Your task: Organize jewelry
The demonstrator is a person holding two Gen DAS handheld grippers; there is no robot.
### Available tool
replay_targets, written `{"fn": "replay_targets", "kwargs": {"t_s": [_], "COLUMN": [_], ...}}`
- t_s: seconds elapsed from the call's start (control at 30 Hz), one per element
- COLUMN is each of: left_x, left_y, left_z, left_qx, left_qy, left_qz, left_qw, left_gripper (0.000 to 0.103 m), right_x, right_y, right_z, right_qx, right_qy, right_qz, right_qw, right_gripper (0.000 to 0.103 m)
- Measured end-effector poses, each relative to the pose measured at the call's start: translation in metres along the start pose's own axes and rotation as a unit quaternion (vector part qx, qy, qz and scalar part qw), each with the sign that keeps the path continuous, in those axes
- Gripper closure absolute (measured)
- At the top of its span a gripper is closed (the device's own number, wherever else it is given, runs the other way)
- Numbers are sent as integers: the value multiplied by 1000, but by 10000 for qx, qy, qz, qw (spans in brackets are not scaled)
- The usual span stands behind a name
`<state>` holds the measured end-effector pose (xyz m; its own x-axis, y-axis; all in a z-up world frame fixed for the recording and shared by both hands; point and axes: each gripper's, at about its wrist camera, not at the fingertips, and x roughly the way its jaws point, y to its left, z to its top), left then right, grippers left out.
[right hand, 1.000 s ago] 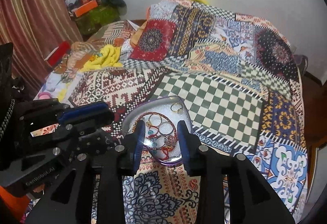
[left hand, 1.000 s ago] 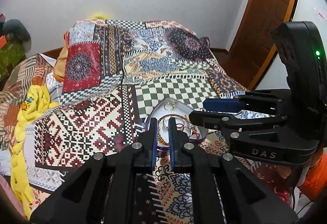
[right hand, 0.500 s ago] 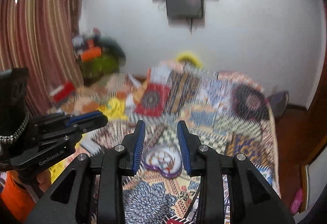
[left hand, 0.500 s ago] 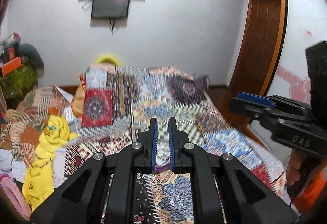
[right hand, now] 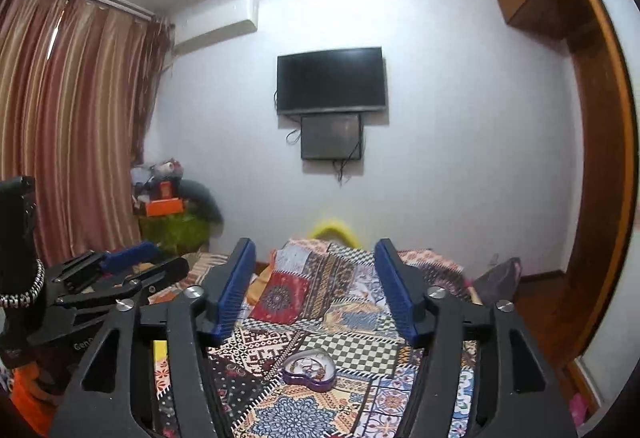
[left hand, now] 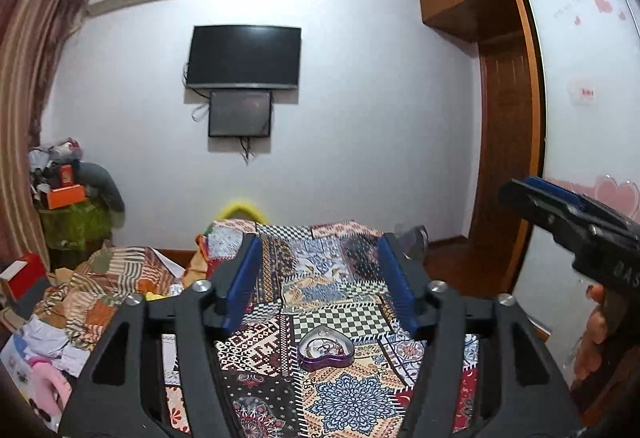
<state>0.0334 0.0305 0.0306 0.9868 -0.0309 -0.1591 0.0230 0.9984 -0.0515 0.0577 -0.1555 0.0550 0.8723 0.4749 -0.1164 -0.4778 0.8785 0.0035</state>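
Observation:
A purple heart-shaped tray [left hand: 325, 352] holding bangles and rings lies on the patchwork bedspread [left hand: 320, 270]; it also shows in the right wrist view [right hand: 309, 368]. My left gripper [left hand: 318, 274] is open and empty, raised well back from and above the tray. My right gripper [right hand: 315, 288] is open and empty too, held high above the bed. The right gripper shows at the right edge of the left wrist view [left hand: 560, 214]; the left gripper shows at the left of the right wrist view [right hand: 120, 274].
A TV [left hand: 244, 56] and a smaller screen hang on the far wall. Piled clothes and boxes [left hand: 60, 302] lie left of the bed. A curtain [right hand: 68, 126] hangs left; a wooden wardrobe and door [left hand: 504, 142] stand right.
Both grippers have pulled back and up from the tray and tilted level, so the wall now fills the views. Both sets of jaws have opened wide.

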Motion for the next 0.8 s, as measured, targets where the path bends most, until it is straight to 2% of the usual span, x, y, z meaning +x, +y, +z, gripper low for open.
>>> {"fn": "replay_targets", "kwargs": {"t_s": [0.03,0.07,0.1,0.13,0.2,0.37,0.8], "left_x": [-4,-9,-11,-15,-19,-29,-39], "left_y": [0,-1,-1,-2,-3,-6,-12], "left_z": [0,0,-1,-3,-6,-10,-18], "left_qx": [-20,-35,-29,-12,36,50,130], "left_qy": [-31,-75,-104,-153,-223,-211,-198], "left_qz": [28,70,109,176,296,298,366], "left_qw": [10000,9999,9999,9997,9993,9993,9991], "left_gripper": [32,29,21,14,9,5,3], "right_x": [-3,-3,-6,-7,-10,-15,-26], "right_y": [2,1,3,2,4,9,4], "right_z": [-1,-3,-4,-4,-4,-4,-14], "right_qx": [1,15,37,49,76,-27,41], "right_qy": [-47,-90,-161,-197,-257,-266,-60], "right_qz": [-84,-155,-248,-306,-433,-638,-577], "right_qw": [10000,9998,9996,9993,9987,9976,9983], "right_gripper": [29,20,13,10,1,0,0]}}
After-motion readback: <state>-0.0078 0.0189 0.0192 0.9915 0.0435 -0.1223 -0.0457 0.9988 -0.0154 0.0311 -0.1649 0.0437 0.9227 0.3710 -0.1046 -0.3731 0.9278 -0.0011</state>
